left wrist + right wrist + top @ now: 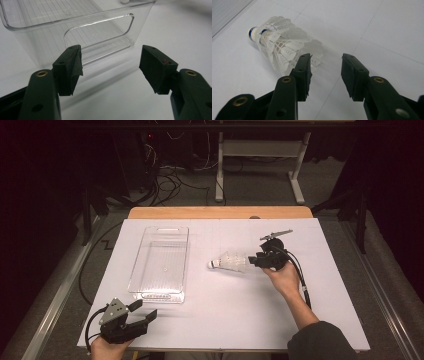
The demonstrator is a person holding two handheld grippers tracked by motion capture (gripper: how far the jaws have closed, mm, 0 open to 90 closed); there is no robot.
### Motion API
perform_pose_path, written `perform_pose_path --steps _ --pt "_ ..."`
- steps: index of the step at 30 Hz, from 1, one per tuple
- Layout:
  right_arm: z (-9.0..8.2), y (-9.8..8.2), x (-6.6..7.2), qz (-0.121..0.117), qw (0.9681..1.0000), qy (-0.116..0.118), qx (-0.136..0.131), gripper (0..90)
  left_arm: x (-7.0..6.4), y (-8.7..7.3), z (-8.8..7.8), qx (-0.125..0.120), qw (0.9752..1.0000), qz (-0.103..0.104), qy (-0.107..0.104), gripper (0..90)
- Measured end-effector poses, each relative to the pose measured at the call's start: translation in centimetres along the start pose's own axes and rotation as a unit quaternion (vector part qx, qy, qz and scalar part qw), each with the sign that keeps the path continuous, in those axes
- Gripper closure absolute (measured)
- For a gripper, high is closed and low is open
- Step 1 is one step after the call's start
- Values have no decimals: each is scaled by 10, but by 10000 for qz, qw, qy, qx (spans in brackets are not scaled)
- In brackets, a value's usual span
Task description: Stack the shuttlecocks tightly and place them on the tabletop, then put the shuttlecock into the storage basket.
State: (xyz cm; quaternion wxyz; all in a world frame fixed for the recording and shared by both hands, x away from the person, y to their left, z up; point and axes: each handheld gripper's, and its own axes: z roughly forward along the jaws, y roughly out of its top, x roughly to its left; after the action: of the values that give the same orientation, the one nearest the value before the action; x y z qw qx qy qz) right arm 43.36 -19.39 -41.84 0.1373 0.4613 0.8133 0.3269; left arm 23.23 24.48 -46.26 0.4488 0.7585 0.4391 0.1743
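Observation:
A white feathered shuttlecock (pixel 229 262) lies on its side on the white table sheet (pixel 225 315), cork tip pointing left. My right gripper (pixel 252 261) sits just right of its feather skirt, jaws open. In the right gripper view the shuttlecock (pixel 284 45) lies ahead and left; its skirt runs behind the left jaw, and nothing is between the pads of the right gripper (pixel 326 58). My left gripper (pixel 145 309) rests open at the table's near left corner. In its own view, the left gripper (pixel 111 58) faces the handle cut-out in the near end of a clear plastic bin (pixel 37 42).
The clear bin (pixel 136 270) stands lengthwise left of centre with nothing in it. The wooden table edge (pixel 220 212) shows at the far side. Beyond it are floor cables (pixel 165 182) and a white table frame (pixel 295 175). A black cable (pixel 302 280) trails from the right gripper.

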Motion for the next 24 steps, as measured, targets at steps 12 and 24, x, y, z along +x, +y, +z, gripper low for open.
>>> perform_pose_path --steps 12,24 --pt "-20 -20 -7 107 9997 16 -228 583 -1 0 0 -6 10000 5 0 352" --pt "-25 -34 -3 109 9993 77 -339 562 -1 0 0 -8 10000 -8 -8 352"
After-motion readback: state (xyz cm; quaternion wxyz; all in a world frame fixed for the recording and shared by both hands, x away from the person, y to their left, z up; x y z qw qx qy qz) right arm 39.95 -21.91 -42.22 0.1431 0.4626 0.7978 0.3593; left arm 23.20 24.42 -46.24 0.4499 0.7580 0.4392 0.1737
